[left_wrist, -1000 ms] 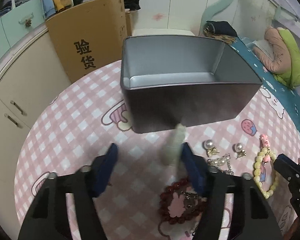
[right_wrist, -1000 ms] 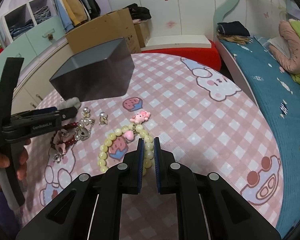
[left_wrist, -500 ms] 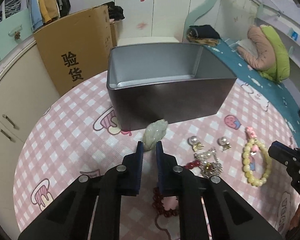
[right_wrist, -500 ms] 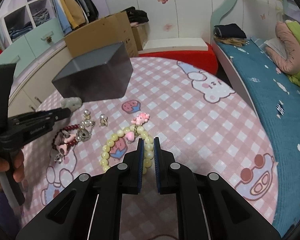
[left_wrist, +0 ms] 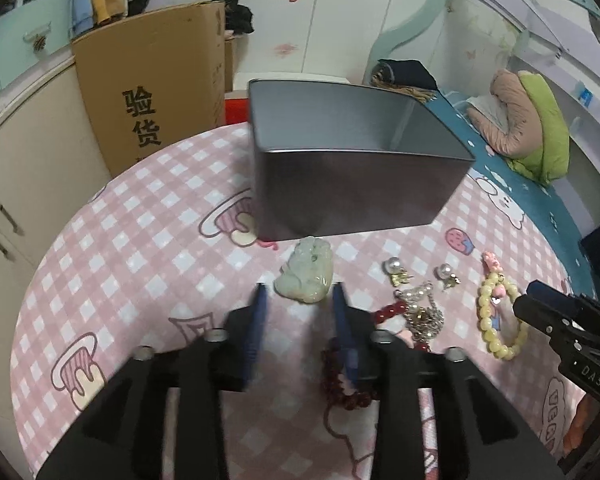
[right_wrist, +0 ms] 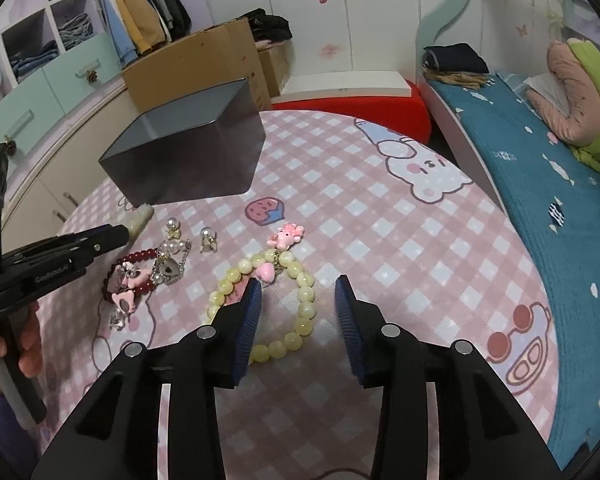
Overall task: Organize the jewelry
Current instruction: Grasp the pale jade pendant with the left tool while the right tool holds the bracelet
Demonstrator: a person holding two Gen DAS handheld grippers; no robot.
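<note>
A pale green jade pendant (left_wrist: 306,270) lies flat on the pink checked table just before the grey metal tin (left_wrist: 352,184). My left gripper (left_wrist: 299,300) is open, its tips either side of the pendant's near edge, not holding it. My right gripper (right_wrist: 298,294) is open above the yellow bead bracelet (right_wrist: 260,308) with pink charms. A dark red bead bracelet (right_wrist: 134,270), a pearl and chain piece (right_wrist: 172,260) and two pearl earrings (right_wrist: 208,238) lie between the grippers. The tin also shows in the right wrist view (right_wrist: 188,156).
A cardboard box (left_wrist: 152,92) and cream cabinets (left_wrist: 24,184) stand beyond the table's left edge. A bed with a blue cover (right_wrist: 540,168) runs along the right. A red cushion (right_wrist: 352,104) sits behind the table.
Both grippers have opened from shut. The jade pendant, standing on edge by the left fingers a second ago, now lies flat by the tin. The left gripper has drawn back a little.
</note>
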